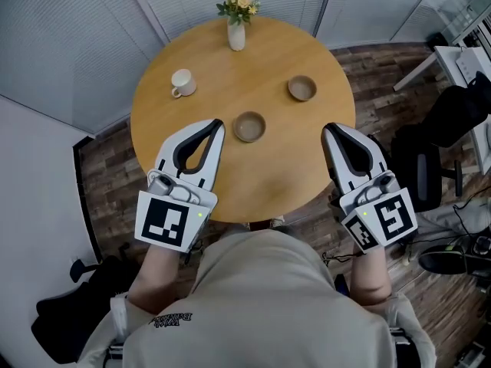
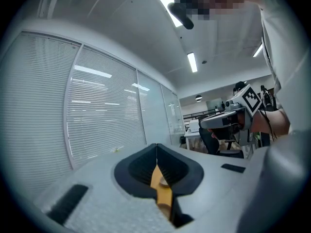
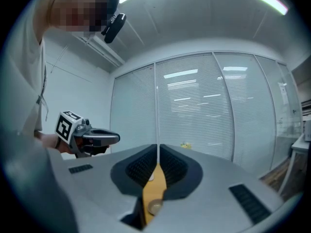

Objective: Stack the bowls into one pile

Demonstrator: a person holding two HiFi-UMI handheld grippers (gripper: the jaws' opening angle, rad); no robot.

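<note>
A round wooden counter [image 1: 253,60] has two small brown bowls on it. One bowl [image 1: 249,126] sits near the middle of the counter, closer to the person. The other bowl [image 1: 302,88] sits farther back and to the right. The two bowls are apart and do not touch. Both bowls look empty.

A white cup [image 1: 182,83] stands on the left side of the counter. You cannot tell if anything is in it. A white vase [image 1: 236,34] stands at the far edge, and it holds yellow flowers [image 1: 239,2].

The left gripper [image 1: 218,124] is over the near edge of the counter, just left of the closer bowl. Its fingers [image 2: 136,166] are pressed together with nothing between them. The right gripper [image 1: 328,129] is at the right edge of the counter. Its fingers [image 3: 180,169] are pressed together too, and they hold nothing. Neither gripper touches a bowl.
</note>
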